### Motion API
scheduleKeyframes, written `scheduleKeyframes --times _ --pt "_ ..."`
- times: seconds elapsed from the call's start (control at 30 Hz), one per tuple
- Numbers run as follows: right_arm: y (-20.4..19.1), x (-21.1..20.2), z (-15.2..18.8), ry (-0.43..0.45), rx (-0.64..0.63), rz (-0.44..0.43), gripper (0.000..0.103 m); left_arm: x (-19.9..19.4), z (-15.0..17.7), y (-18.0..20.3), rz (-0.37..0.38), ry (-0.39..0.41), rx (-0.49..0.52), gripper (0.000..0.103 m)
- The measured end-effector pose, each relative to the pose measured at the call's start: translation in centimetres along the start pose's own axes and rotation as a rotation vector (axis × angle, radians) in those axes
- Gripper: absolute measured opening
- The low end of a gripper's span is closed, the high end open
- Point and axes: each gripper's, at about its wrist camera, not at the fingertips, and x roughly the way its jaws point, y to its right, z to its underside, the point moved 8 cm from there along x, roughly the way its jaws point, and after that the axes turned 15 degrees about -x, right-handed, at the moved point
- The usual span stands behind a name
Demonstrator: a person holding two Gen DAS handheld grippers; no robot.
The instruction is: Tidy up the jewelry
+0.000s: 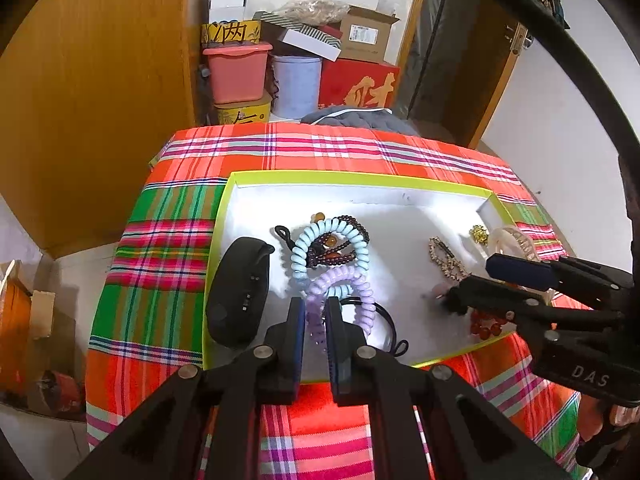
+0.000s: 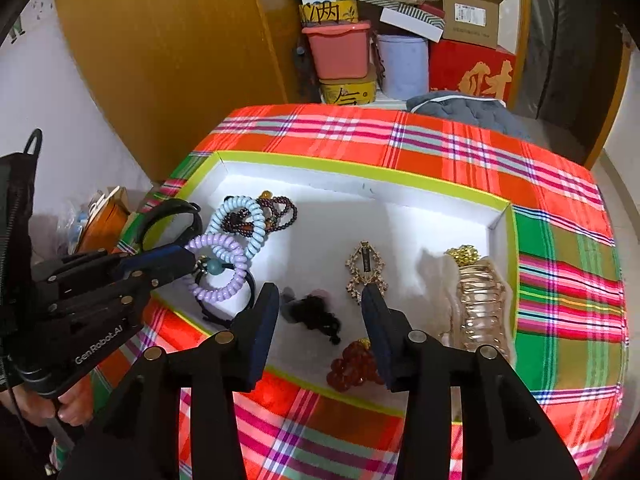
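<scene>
Coiled lilac hair tie (image 1: 340, 296), tongs-pinched (image 1: 314, 322).

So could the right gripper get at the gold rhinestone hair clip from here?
Probably yes. The right gripper is open, and the gold rhinestone hair clip lies uncovered on the tray floor just beyond its right finger, with nothing between them.

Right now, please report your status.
Left gripper shut on purple hair tie. Right gripper open over tray, holding nothing. Blue hair tie touches the purple one.
</scene>
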Motion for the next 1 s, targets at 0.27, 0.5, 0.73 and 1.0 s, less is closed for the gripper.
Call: scheduleKeyframes --times 0.27,0.5,0.73,1.0 --pt "0.0 -2.9 0.7 0.033 0.032 0.012 0.044 -2.4 0.8 0.4 0.01 0.013 0.008 0.01" --pt "-0.5 -5.9 2.7 0.045 0.059 0.022 0.044 -5.8 3.0 0.5 0.02 0.027 0.003 0.025" --pt "-1.5 -8.7 5.1 0.059 0.078 0.035 0.044 -8.7 5.7 0.1 0.012 0.03 -0.012 0.028" --pt "-2.8 -10.6 7.9 0.057 0.083 0.045 0.044 -10.9 8.8 -0.5 -0.004 0.021 -0.036 0.028"
